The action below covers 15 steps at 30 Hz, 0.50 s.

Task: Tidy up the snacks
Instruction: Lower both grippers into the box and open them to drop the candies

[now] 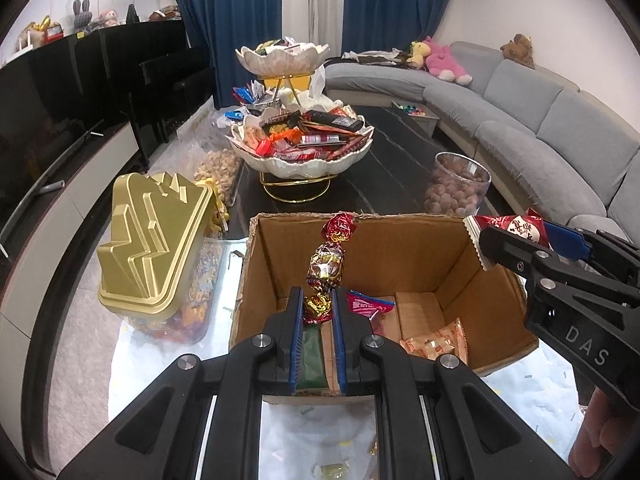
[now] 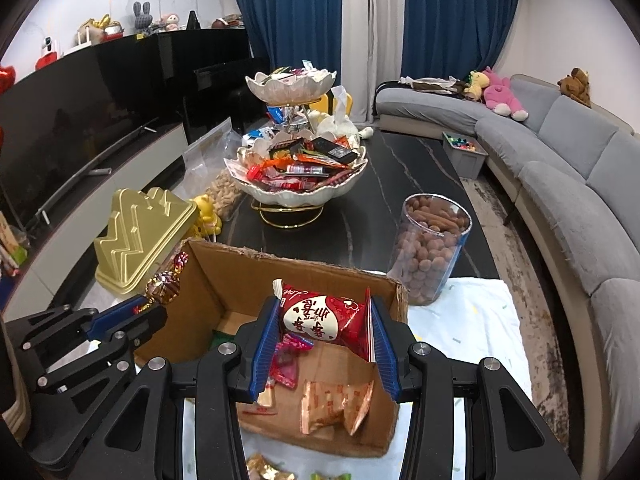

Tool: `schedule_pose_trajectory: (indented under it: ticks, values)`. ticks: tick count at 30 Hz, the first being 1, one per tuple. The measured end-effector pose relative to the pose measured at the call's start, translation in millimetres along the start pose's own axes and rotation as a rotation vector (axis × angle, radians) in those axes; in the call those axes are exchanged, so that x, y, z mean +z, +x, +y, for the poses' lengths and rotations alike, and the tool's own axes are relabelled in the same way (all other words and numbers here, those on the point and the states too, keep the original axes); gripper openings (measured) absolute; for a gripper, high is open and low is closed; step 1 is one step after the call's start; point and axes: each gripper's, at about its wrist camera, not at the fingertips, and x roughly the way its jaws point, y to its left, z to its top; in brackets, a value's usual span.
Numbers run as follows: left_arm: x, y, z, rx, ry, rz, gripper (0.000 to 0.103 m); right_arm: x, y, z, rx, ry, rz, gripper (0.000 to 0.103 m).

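Living-room coffee table, open brown cardboard box (image 1: 420,264) holding few snacks.
Left gripper (image 1: 316,312) clamping foil-wrapped candy (image 1: 326,268); right gripper (image 2: 326,328), three o'clock, clasping red wrapped snack (image 2: 320,316); both undropped.

Both wrist views look forward, tilted down, close over open cardboard box (image 1: 360,264) (image 2: 304,276); left view from box's left, right view from right; both share tiered snack bowl (image 1: 300,148) (image 2: 300,176), sofa (image 1: 520,120) (image 2: 560,152)

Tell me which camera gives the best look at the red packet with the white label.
The right wrist view: the red packet fills the centre, label facing the camera, clamped in the right gripper. The left wrist view shows only part of it, at the right edge.
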Motion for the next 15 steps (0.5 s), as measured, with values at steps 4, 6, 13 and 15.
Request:
schedule_pose_trajectory:
  ticks: [4, 6, 13, 15]
  values:
    - [1, 6, 1, -0.002, 0.004, 0.014, 0.015, 5, 8, 2, 0.002, -0.005, 0.007, 0.045]
    - [3, 9, 1, -0.004, 0.007, 0.02, 0.015, 7, 12, 2, 0.004, -0.005, 0.013, 0.045]
    - [8, 14, 2, -0.011, 0.023, 0.03, 0.016, 11, 25, 4, 0.005, -0.034, 0.052, 0.045]
    - [9, 14, 4, -0.011, 0.022, 0.032, 0.017, 12, 26, 4, 0.005, -0.039, 0.059, 0.046]
